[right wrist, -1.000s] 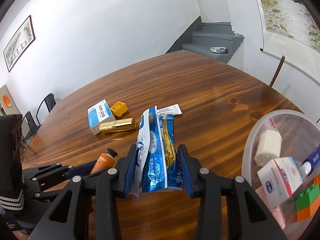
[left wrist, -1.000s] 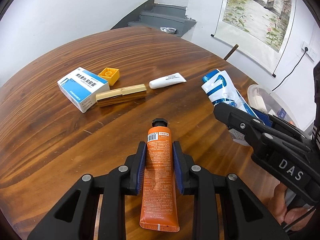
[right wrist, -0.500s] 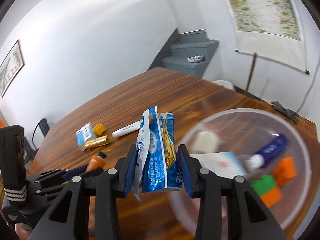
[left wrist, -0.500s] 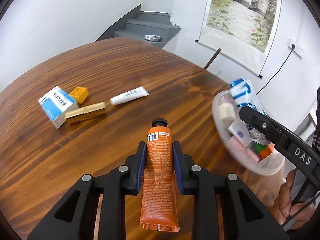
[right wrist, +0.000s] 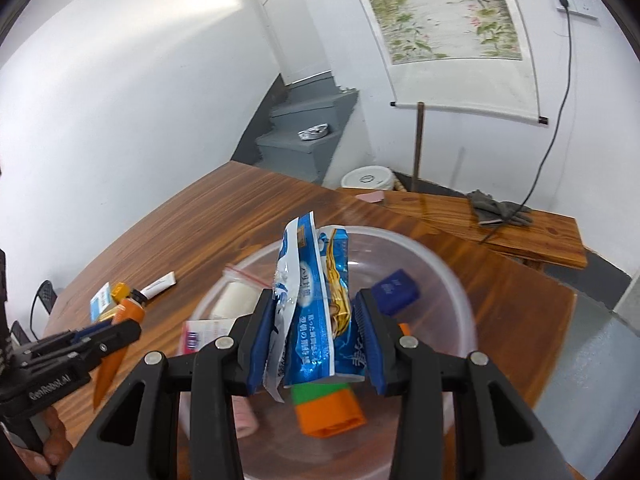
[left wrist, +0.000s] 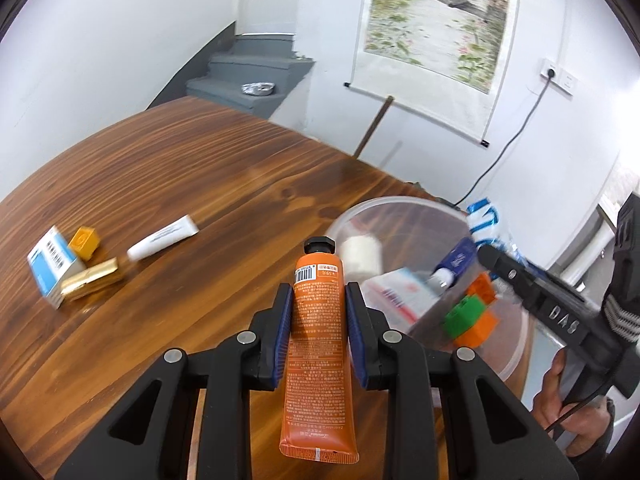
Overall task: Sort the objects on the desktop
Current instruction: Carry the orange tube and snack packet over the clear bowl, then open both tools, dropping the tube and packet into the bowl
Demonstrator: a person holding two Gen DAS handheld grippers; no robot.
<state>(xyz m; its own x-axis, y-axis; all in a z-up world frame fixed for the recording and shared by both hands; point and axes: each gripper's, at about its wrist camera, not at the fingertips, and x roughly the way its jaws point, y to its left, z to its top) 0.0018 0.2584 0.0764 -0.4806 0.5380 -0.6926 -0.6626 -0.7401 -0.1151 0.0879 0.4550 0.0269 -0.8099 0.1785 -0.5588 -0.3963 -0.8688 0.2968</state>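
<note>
My right claw (right wrist: 316, 334) pinches the blue-and-white plastic packet (right wrist: 310, 304) above the clear plastic bowl (right wrist: 460, 292), my left claw (left wrist: 318, 334) clamps the orange tube (left wrist: 318, 356).

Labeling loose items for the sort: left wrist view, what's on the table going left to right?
blue-and-white box → yellow block → white tube → orange tube in the left gripper → clear bowl → blue packet in the right gripper. The gold case overlaps the box and block, so it's left out.
</note>
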